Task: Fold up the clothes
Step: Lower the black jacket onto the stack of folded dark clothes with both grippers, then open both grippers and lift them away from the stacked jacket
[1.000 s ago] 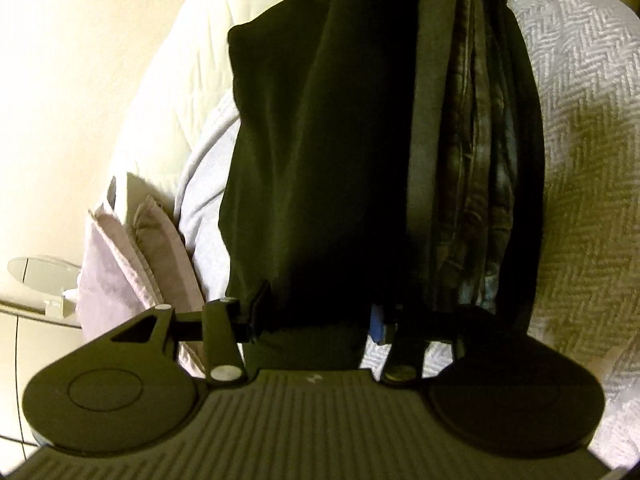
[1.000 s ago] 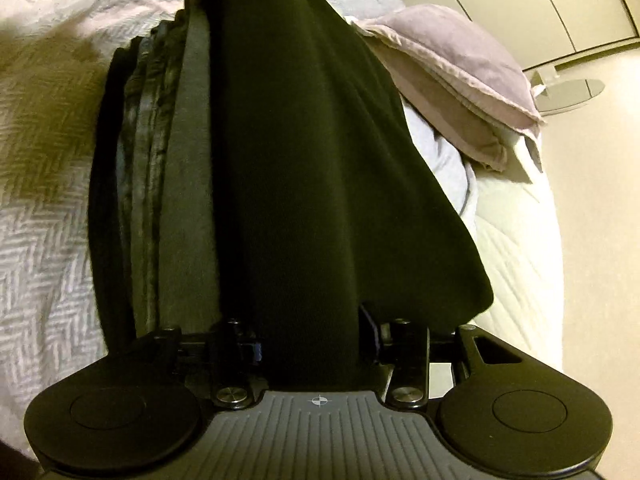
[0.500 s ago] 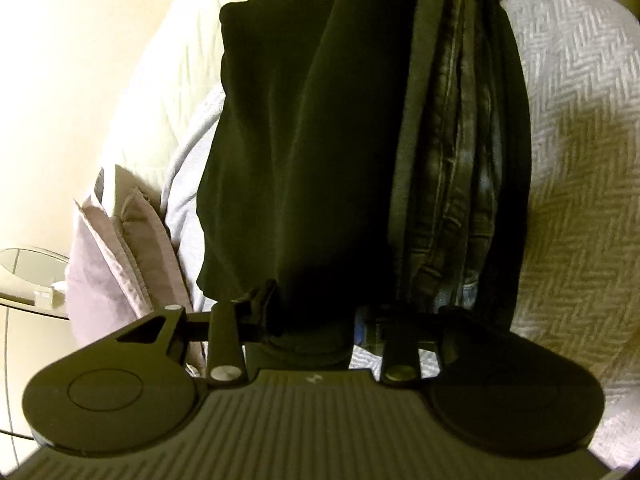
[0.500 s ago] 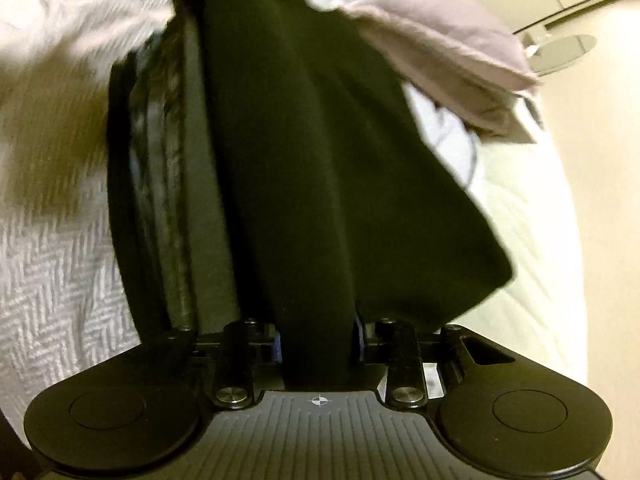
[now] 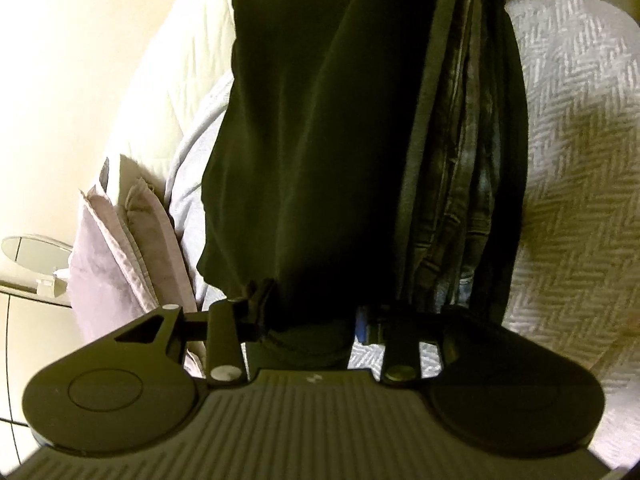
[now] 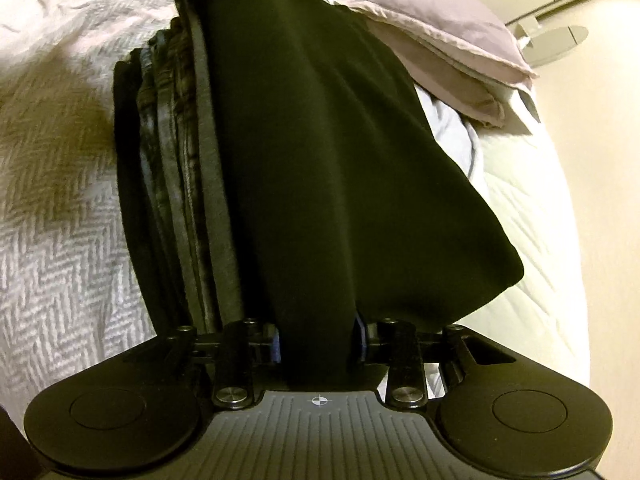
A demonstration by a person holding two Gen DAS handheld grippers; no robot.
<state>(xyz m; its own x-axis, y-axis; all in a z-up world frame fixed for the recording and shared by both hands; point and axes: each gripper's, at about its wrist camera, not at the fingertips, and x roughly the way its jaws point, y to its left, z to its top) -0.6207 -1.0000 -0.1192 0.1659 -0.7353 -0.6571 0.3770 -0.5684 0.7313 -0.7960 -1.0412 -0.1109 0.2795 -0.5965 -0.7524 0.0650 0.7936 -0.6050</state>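
A black garment point(image 5: 312, 140) is stretched between my two grippers above the bed, one loose flap hanging off to the side. My left gripper point(image 5: 310, 320) is shut on one end of it, fabric bunched around its left finger, and its jaws are opening slightly. My right gripper point(image 6: 318, 340) is shut on the other end of the black garment point(image 6: 320, 160), blue pads pressing both sides. Beside and below it lies a stack of folded dark clothes point(image 5: 468, 160), jeans among them; the same stack point(image 6: 172, 160) shows in the right wrist view.
The stack rests on a white herringbone bed cover point(image 5: 572, 140). A lilac pillow point(image 6: 440, 32) and a pale grey cloth point(image 6: 452, 128) lie past the black garment. The cream quilted mattress edge point(image 6: 532, 200) drops to the floor, near a small round white table point(image 6: 560, 40).
Both pairs of jaws have drawn in tighter on the black garment. Its hanging flap has swung a little, and the left view has shifted slightly along the stack.
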